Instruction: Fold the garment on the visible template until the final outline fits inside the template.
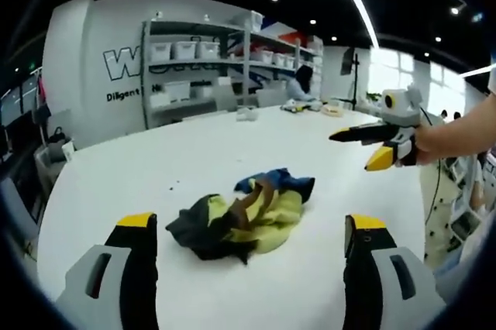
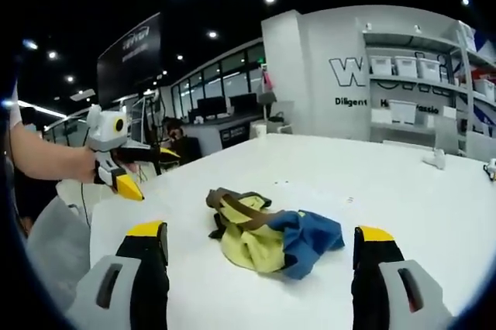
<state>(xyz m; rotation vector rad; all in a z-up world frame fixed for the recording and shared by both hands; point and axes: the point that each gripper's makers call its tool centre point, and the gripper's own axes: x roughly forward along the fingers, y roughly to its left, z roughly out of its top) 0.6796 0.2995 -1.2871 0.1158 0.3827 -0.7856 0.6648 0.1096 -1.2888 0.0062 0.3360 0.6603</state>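
1. Left gripper view: the left claw (image 1: 252,249) stands wide and holds nothing. The crumpled garment (image 1: 244,218) lies on the white desk (image 1: 155,159), between and just ahead of its jaws. A grab into this heap could catch several layers together.

2. Right gripper view: the right claw (image 2: 263,256) is wide and holds nothing, garment (image 2: 271,233) just ahead. I see no template, so the fold may land outside it.

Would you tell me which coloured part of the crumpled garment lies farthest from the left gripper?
The blue part; the garment's yellow and black parts lie nearer that gripper.
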